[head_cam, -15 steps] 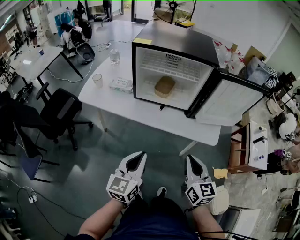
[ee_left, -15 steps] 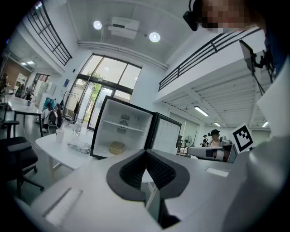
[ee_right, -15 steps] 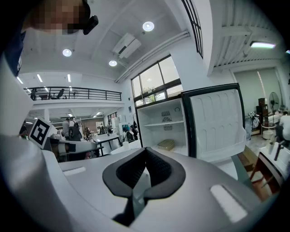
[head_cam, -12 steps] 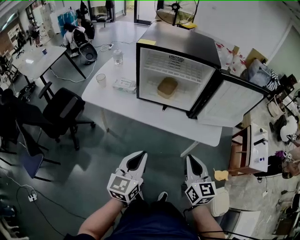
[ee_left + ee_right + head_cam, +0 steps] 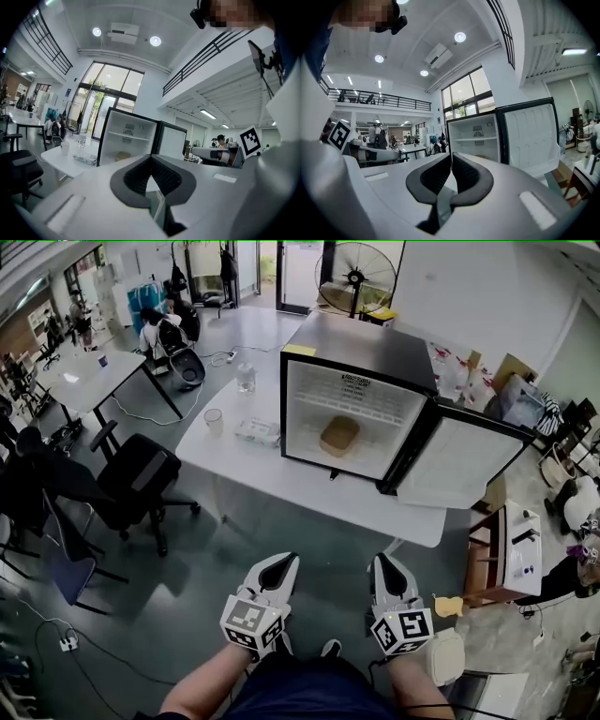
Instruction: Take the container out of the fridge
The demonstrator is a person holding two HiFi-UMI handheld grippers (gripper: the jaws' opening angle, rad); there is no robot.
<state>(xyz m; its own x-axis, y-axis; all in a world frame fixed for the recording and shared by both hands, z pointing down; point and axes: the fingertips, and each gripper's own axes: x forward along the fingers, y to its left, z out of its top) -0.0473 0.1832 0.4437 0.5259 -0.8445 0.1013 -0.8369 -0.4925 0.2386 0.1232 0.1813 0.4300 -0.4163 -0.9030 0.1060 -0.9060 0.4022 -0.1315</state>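
Across the office floor, on the white desk (image 5: 309, 486), the black mini fridge (image 5: 361, 343) stands open with the tan round container (image 5: 339, 435) on its floor. It lies straight ahead, well apart from my left gripper (image 5: 281, 561) and right gripper (image 5: 387, 563). Both have their jaws together on nothing. I judge the right slightly nearer.

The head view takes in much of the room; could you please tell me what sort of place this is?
Probably an open-plan office or lab workspace: white work tables, black office chairs, a person seated in the background, and a small fridge standing open on a table.
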